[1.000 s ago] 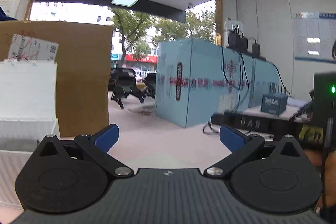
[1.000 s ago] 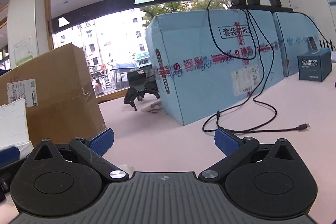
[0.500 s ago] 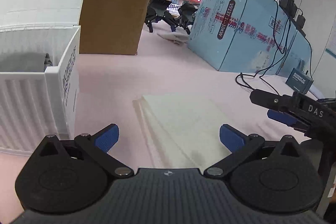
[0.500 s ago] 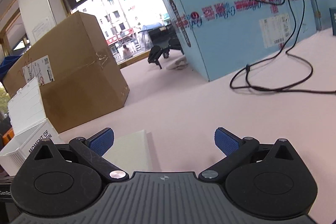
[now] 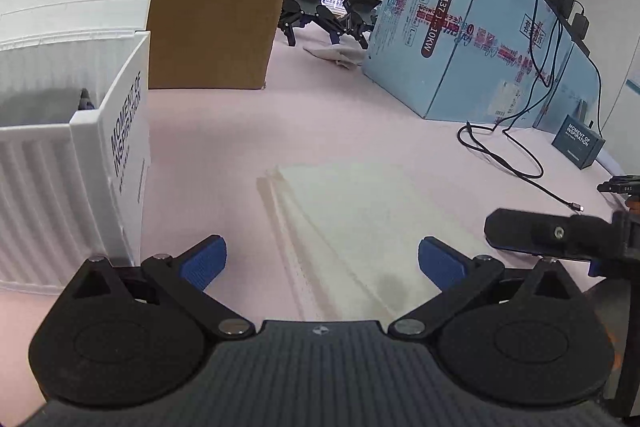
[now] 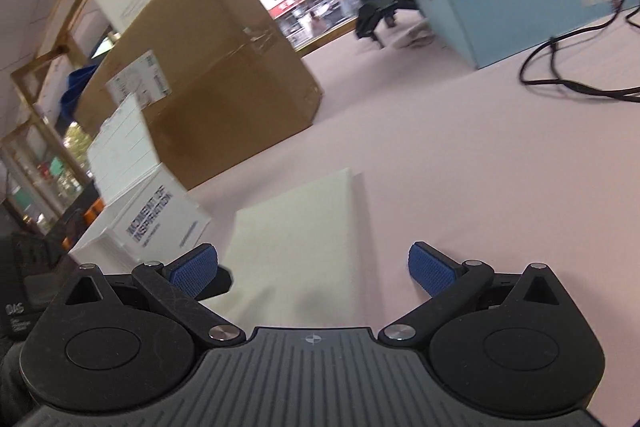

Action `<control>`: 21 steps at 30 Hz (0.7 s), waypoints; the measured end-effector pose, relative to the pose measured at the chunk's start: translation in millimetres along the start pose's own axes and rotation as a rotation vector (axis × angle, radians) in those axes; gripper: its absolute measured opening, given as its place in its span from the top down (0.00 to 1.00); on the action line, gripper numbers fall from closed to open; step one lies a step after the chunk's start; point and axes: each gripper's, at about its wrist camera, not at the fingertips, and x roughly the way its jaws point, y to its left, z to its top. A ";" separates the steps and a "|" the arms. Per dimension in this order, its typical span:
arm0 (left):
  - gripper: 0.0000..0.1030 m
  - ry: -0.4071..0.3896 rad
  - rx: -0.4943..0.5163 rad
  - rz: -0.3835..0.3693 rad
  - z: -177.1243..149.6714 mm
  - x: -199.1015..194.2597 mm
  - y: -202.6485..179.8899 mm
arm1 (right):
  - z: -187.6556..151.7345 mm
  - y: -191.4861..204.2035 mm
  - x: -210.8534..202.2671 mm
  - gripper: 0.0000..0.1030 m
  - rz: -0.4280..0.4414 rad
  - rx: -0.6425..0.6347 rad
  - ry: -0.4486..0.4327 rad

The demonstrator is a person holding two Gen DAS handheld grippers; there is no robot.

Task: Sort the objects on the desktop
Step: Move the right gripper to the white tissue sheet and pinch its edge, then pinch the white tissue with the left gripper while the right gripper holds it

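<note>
Item: pale flat pad [image 5: 360, 227], lying on the pink desk [image 5: 248, 131] directly ahead of and between your left gripper [image 5: 322, 263] fingers, long axis running away from them toward the far left. Your right gripper [image 6: 312, 269] faces the same pad [image 6: 304, 247], equally near. Both grippers stand wide apart, empty; the open white storage box [image 5: 100, 163] sits just left of your left fingers.

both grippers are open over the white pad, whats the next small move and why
Probably lower the left gripper toward the near edge of the flat white pad to grip it. Both it and the right gripper are open and empty, and the open white box stands just left of the pad.
</note>
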 end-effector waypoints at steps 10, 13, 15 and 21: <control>0.00 -0.002 0.003 0.004 -0.4 -0.5 -1.4 | -1.1 14.1 2.9 0.45 0.152 -0.024 0.116; 0.00 -0.002 0.001 0.002 -0.4 -0.8 -1.2 | -4.5 17.5 8.9 0.85 0.111 -0.054 0.132; 0.00 -0.003 -0.003 -0.001 -0.1 -1.2 -0.7 | -7.0 20.8 10.2 0.89 0.085 -0.088 0.120; 0.00 -0.012 -0.059 -0.053 5.6 -3.9 6.7 | -10.6 34.3 2.6 0.91 0.081 -0.225 0.076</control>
